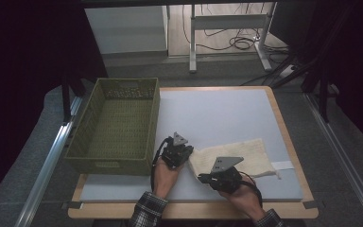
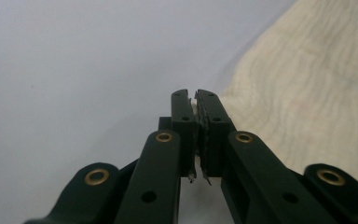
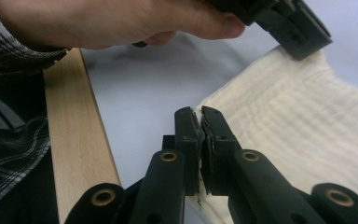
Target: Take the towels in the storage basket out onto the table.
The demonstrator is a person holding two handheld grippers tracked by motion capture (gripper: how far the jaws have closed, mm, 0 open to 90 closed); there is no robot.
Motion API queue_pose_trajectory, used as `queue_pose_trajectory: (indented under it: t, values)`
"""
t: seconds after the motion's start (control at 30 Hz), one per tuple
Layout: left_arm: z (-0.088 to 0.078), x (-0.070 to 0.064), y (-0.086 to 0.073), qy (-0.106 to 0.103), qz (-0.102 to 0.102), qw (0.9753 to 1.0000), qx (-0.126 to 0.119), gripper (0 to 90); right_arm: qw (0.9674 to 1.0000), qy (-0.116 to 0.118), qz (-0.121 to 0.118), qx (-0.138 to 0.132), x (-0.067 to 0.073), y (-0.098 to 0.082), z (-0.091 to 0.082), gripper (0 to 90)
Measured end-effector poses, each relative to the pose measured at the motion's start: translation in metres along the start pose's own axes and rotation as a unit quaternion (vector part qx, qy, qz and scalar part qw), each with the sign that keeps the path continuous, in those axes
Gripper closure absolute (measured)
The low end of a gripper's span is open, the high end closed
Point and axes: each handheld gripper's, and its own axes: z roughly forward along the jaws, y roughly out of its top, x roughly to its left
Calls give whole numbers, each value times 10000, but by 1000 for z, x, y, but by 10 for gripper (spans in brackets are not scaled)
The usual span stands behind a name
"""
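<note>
The high view is dim at its edges, with near-black curtains either side, while the counter [image 1: 227, 113] sits under soft, even light from above. Shadows there are faint and short. In the left gripper view the pale surface washes out to a hazy grey, and the cloth [image 2: 307, 93] blurs toward the far corner. The right gripper view's near hand [image 3: 121, 23] looks soft, perhaps out of focus.

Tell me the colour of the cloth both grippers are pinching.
Cream, with a faint ribbed weave; the cloth shows best in the right gripper view.
</note>
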Motion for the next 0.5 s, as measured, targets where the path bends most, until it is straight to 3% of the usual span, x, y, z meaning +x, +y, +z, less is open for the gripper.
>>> queue_pose_trajectory:
  t: [0.23,0.5]
  values:
    - [2,-10,21,-107,138,9998,-130,862,9996,-198,154,-160,-10,-5,-25,861]
    - [15,-25,41,-215,362,9989,-181,860,9978,-440,359,-330,-21,-15,-49,861]
